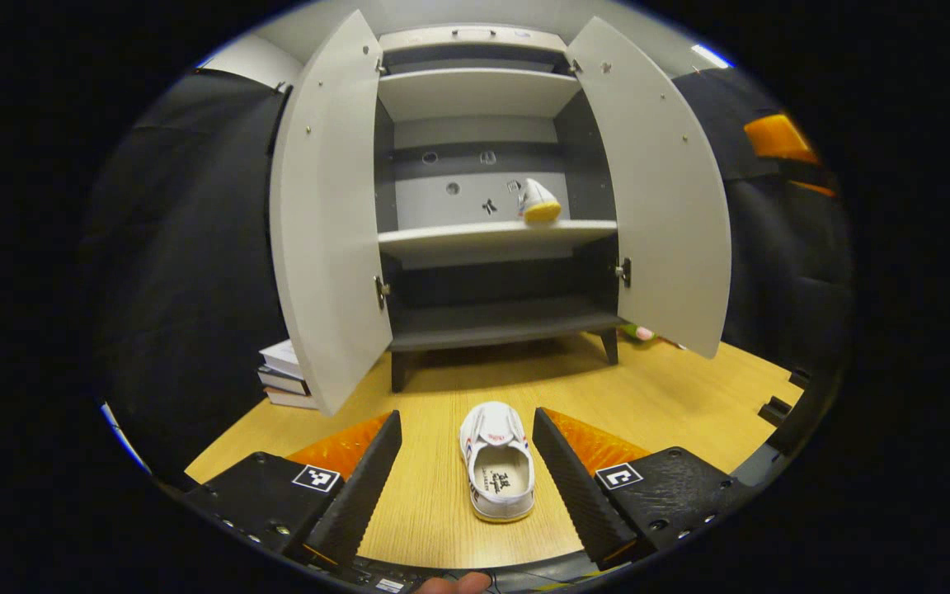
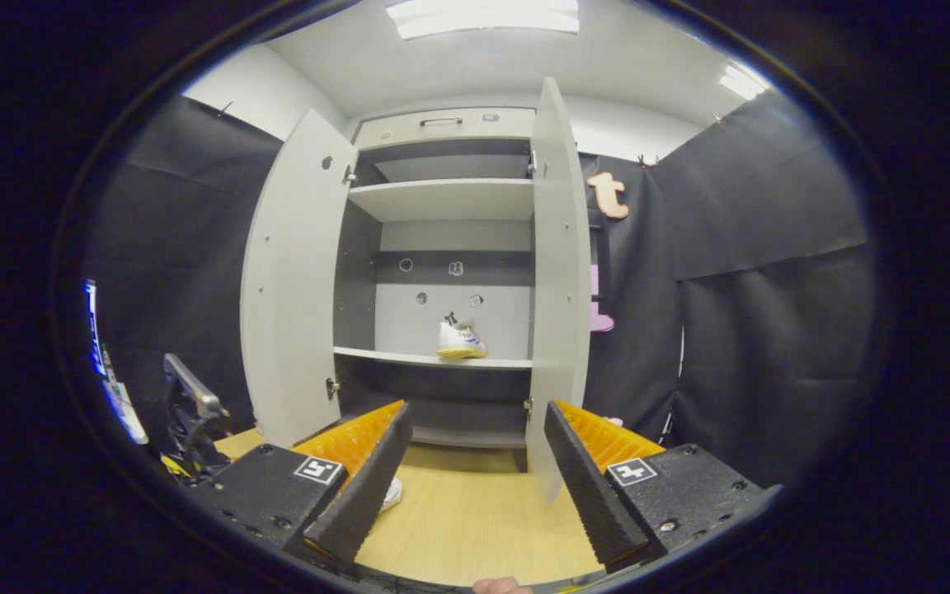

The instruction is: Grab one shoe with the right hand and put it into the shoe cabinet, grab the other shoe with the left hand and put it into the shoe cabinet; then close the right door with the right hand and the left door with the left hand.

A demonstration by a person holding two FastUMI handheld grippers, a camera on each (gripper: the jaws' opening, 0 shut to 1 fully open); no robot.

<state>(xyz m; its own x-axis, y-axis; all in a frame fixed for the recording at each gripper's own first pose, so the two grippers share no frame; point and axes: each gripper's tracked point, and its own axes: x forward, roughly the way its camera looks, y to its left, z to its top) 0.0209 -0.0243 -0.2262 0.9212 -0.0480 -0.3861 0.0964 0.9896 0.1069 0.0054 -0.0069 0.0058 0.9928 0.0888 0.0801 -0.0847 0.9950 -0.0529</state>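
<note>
While one shoe (image 1: 539,201) already sits on the middle shelf (image 1: 496,234) of the shoe cabinet (image 1: 475,91), toward its right side, the other shoe (image 1: 497,460) lies on the wooden surface (image 1: 656,396) in front of the cabinet, toe pointing at the shelves and opening up. My left hand-held gripper (image 1: 467,478) is spread wide, its fingers either side of that shoe and, as far as I can tell, not touching it; I judge the grab is the step in hand and not yet made. My right hand-held gripper (image 2: 468,474) is also wide and holds nothing, facing the cabinet near the right door (image 2: 559,280), which I see almost edge on. Both doors stand open, the left door (image 1: 328,214) swung well out toward me. The main risk, I think, is closing off-centre: if one finger meets the shoe first, it may skid on the smooth wood or twist away. A pinch on the soft upper alone could let it droop or slip during the lift. Carrying it in, I could clip the left door's edge or knock the shelved shoe if I place it too far right. A stack of books (image 1: 285,375) sits just behind the left door, though it looks clear of the swing.
</note>
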